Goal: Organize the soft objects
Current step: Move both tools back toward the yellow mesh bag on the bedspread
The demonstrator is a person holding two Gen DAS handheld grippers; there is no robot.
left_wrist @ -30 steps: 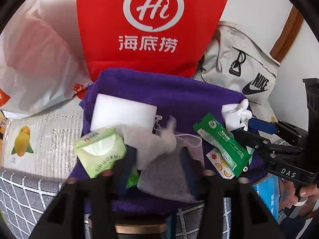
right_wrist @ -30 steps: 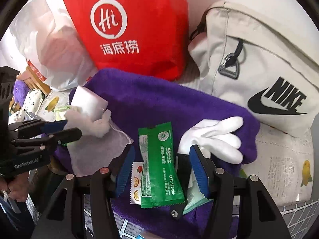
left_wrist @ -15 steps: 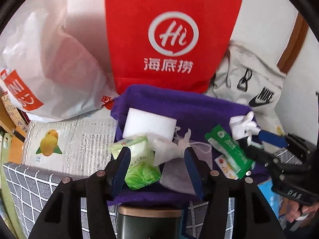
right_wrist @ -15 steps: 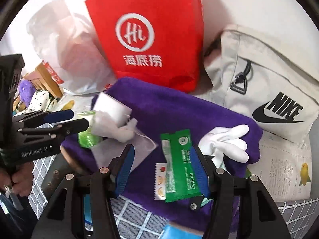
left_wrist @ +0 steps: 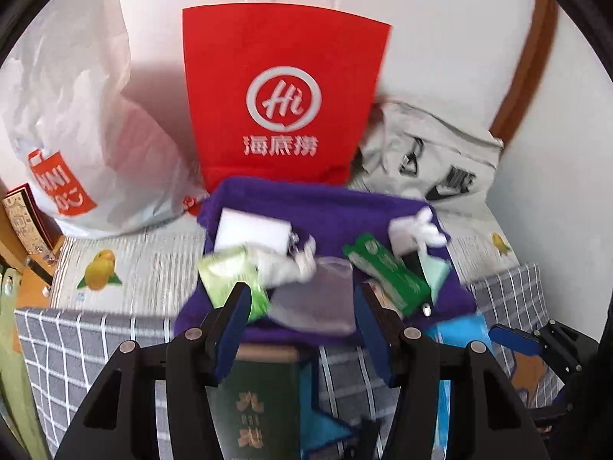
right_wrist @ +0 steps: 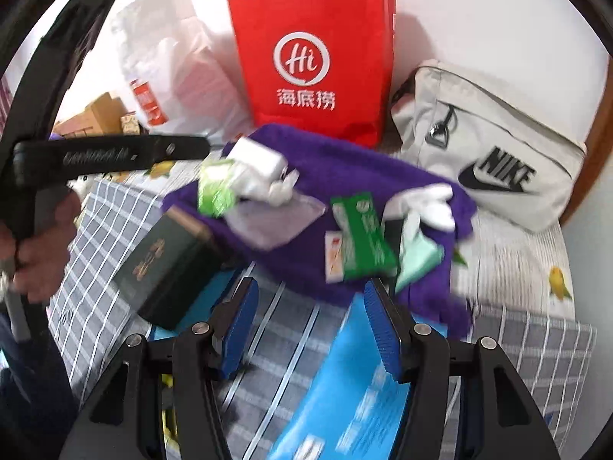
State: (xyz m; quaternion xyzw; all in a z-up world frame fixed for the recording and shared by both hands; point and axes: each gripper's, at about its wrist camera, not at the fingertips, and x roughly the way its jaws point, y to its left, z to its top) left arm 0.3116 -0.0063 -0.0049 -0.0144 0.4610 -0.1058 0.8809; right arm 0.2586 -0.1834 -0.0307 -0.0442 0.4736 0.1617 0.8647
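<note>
A: Where are the soft objects?
B: Heaped on the purple towel [left_wrist: 325, 207] at the bed's far edge: sponge [left_wrist: 251, 232], tissue pack [left_wrist: 230, 276], white glove [left_wrist: 415, 228]. Nothing looks sorted.
A: The tongs?
B: Left tongs [left_wrist: 302, 329] and right tongs [right_wrist: 310, 326] both gape, empty.

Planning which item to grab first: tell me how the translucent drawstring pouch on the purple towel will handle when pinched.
The drawstring pouch looks thin and limp, so it will likely droop. It seems nearly empty, probably very light. Its cord could snag the white sponge beside it.
</note>
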